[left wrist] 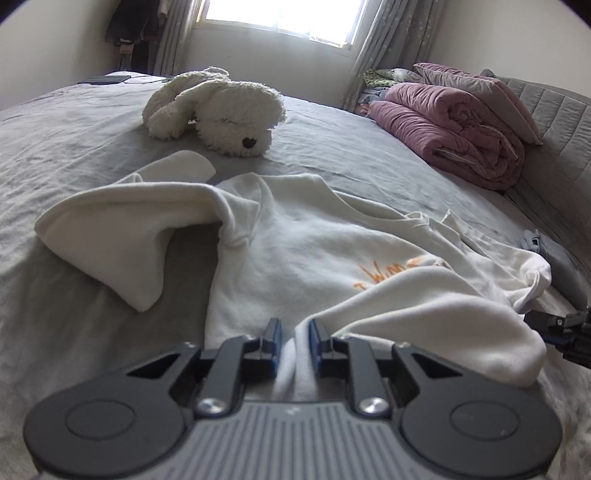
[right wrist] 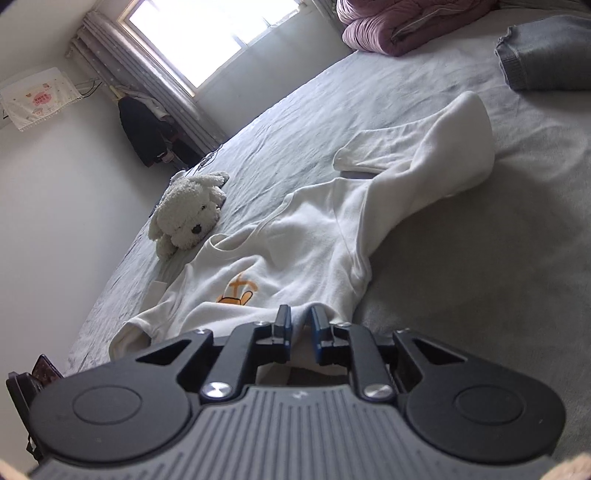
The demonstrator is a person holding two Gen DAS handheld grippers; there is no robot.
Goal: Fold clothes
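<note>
Two tongs grip the shirt (left wrist: 280,240) hem: left tongs (left wrist: 293,345) pinch bunched cloth, right tongs (right wrist: 300,325) clamp its edge. Shirt lies front-up on the bed (left wrist: 74,155), sleeves sprawled, hem partly turned. No finished fold visible; sleeves and body remain.

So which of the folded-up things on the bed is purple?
The quilt by the headboard. The folded garment beside the sweatshirt is grey.

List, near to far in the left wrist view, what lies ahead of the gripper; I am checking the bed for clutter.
Left gripper → white long-sleeved top with orange print → white fluffy plush dog → bright window with grey curtains.
</note>
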